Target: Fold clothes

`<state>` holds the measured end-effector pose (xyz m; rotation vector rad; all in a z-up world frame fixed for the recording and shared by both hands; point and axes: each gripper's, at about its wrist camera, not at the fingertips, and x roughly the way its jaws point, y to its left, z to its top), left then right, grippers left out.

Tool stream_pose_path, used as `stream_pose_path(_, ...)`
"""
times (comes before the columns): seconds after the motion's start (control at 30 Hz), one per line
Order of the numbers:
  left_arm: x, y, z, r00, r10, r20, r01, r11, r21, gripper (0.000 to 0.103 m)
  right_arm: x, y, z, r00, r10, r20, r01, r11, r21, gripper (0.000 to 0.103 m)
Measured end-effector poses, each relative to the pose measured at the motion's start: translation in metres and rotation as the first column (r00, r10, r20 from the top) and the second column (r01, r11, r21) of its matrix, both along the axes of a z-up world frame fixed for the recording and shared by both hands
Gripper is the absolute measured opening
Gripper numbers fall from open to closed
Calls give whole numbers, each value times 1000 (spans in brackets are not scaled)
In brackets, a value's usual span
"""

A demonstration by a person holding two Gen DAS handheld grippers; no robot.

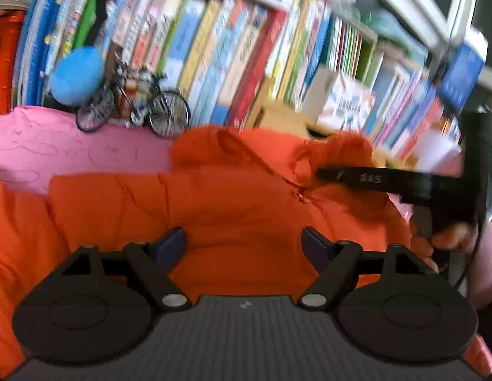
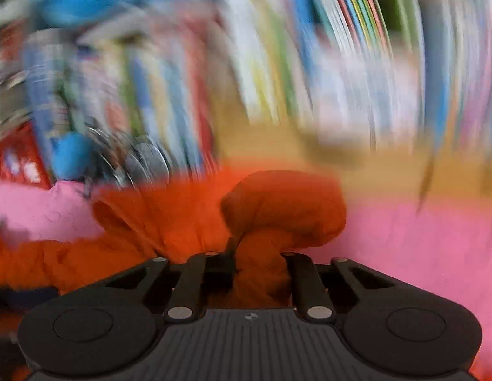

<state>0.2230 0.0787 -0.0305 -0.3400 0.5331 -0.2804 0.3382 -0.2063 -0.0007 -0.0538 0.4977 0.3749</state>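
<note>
Along the left edge of the left wrist view we see a pink cover spread under an orange padded jacket, with a blue plush ball and a small model bicycle standing at the cover's far border. Behind them a packed row of books fills the upper half of the frame, closing off that side. A tan cardboard box sits just beyond the jacket at upper centre.

Our left gripper hovers low over the middle of the jacket, its blue-padded fingers spread wide apart with only cloth between them, gripping nothing. Bare pink shows only at the left; elsewhere the jacket covers the lower frame from edge to edge.

Further right, our right gripper reaches in sideways across a bunched fold near the jacket's zip, and a hand wraps its handle at the right edge.

Seen from the right wrist view, heavily smeared, the jacket stretches from the lower left to the centre. Our right gripper has its fingers drawn close, pinching a puffed lump of the orange cloth that bulges up above them. To the right of it lies open pink cover, with blurred book spines above.
</note>
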Motion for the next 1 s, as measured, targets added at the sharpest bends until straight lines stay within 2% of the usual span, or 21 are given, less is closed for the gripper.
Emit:
stream_pose_path(0.07,-2,-2,3,1000,-5,30,5,1000,6,81,-23,8,14,976,31,215,-17,998,-67,16)
stream_pose_path(0.13,1,-7,2,1000,-10,13,9,999,36,81,-41,15,27,918,67,392,-16,991,-132,19)
stream_pose_path(0.17,4,-11,1,1000,-11,-6,11,999,53,81,-24,11,20,944,41,326,5,990,-141,21)
stream_pose_path(0.2,7,-12,-1,1000,-10,-28,12,998,65,81,-7,7,13,968,14,252,26,988,-153,29)
stream_pose_path(0.23,10,-14,-3,999,-8,-50,12,997,75,81,10,3,4,990,-20,138,44,984,-174,32)
stream_pose_path(0.27,14,-15,-4,997,-7,-73,13,996,86,81,24,-1,-7,998,-64,19,66,977,-202,34)
stream_pose_path(0.3,15,-15,-5,997,-6,-80,12,996,83,81,26,-5,-12,995,-92,-37,83,976,-200,41)
stream_pose_path(0.33,15,-14,-7,997,-5,-81,11,997,79,81,20,-12,-11,993,-104,-47,95,981,-167,46)
stream_pose_path(0.37,14,-14,-7,997,-4,-82,11,997,78,81,13,-19,-8,992,-116,-50,109,985,-132,59)
stream_pose_path(0.4,14,-13,-8,997,-4,-83,10,997,79,81,0,-26,-1,991,-133,-20,130,987,-91,74)
stream_pose_path(0.43,13,-13,-8,997,-3,-83,10,997,80,82,-14,-33,7,989,-147,18,147,988,-41,81)
stream_pose_path(0.47,13,-14,-8,997,-3,-83,10,997,82,82,-27,-40,15,986,-159,56,159,987,14,97)
stream_pose_path(0.5,13,-14,-9,997,-2,-83,9,996,83,82,-40,-51,21,985,-152,84,144,985,95,103)
stream_pose_path(0.57,12,-14,-9,997,-1,-82,8,996,87,82,-66,-66,30,995,-81,65,63,967,246,99)
stream_pose_path(0.6,12,-14,-9,997,-1,-82,8,996,88,82,-71,-64,26,1000,-27,4,25,967,252,73)
stream_pose_path(0.67,12,-15,-9,997,0,-82,7,996,91,83,-79,-42,7,994,50,-101,-37,990,133,42)
stream_pose_path(0.7,11,-15,-9,997,1,-82,7,996,93,83,-82,-29,-7,986,74,-147,-67,997,49,36)
stream_pose_path(0.73,11,-15,-10,997,0,-79,8,996,92,84,-82,-19,-20,982,84,-168,-87,996,-11,32)
stream_pose_path(0.8,10,-15,-9,997,-3,-72,9,996,87,85,-73,-5,-38,986,34,-164,-52,993,-107,29)
stream_pose_path(0.93,12,-16,-10,997,2,-75,5,996,91,85,-8,-7,-55,978,-116,-176,103,991,-81,25)
stream_pose_path(1.0,13,-15,-11,997,6,-80,1,996,85,85,12,-4,-53,971,-161,-175,143,984,-109,29)
